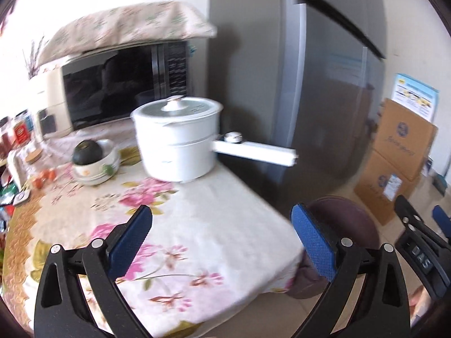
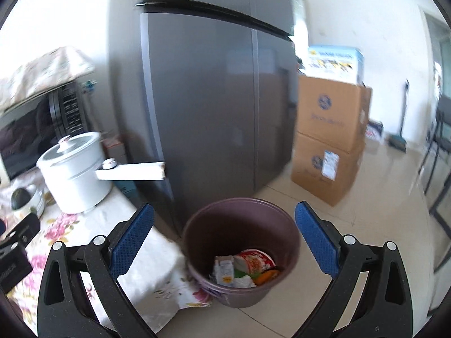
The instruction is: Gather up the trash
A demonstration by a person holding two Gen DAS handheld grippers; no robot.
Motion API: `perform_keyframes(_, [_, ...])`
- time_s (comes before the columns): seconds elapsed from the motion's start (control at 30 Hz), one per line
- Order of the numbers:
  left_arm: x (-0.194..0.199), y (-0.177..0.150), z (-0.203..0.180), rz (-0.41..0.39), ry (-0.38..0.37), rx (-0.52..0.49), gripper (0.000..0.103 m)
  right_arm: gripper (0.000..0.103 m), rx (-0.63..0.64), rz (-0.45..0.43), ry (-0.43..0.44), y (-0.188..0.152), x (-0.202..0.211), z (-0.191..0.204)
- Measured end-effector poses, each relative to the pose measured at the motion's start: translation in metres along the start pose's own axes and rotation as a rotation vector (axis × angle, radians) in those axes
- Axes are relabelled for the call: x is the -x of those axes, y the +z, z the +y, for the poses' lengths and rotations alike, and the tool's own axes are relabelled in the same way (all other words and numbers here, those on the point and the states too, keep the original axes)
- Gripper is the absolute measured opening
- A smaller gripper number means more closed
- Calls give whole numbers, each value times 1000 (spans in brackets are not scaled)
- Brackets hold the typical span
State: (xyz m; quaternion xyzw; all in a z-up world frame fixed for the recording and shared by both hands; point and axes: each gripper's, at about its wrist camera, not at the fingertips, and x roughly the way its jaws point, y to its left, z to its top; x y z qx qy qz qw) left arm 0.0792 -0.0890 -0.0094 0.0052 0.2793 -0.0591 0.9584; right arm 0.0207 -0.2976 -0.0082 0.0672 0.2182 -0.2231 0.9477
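A dark maroon trash bin stands on the floor by the table's corner. Inside it lie a small carton, a red-and-white noodle cup lid and an orange scrap. My right gripper hovers above the bin, open, with nothing between its blue pads. My left gripper is open and empty over the floral tablecloth. The bin's rim shows past the left gripper's right finger. The right gripper appears at the right edge of the left wrist view.
A white electric pot with a long handle sits on the table by a microwave. Stacked bowls and small clutter crowd the left side. A grey fridge rises behind the bin, with stacked cardboard boxes to its right.
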Motion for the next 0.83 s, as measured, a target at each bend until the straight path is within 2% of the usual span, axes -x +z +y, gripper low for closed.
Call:
perform_keyframes(0.13, [-13,-3,23,33,12,45,96,96,72,-35,3,-7,8,30])
perform_keyframes(0.23, [-17,-6,32,47,32,53,96,96,85,-44,1,-7,9,40])
perform_keyframes(0.33, [-19,-9,38,57,20,63,96,96,77,-33,20,-7,9,51])
perform_keyframes(0.83, [-16,-12,52,46,61,59,96,96,120,-36,66,-11,8,77])
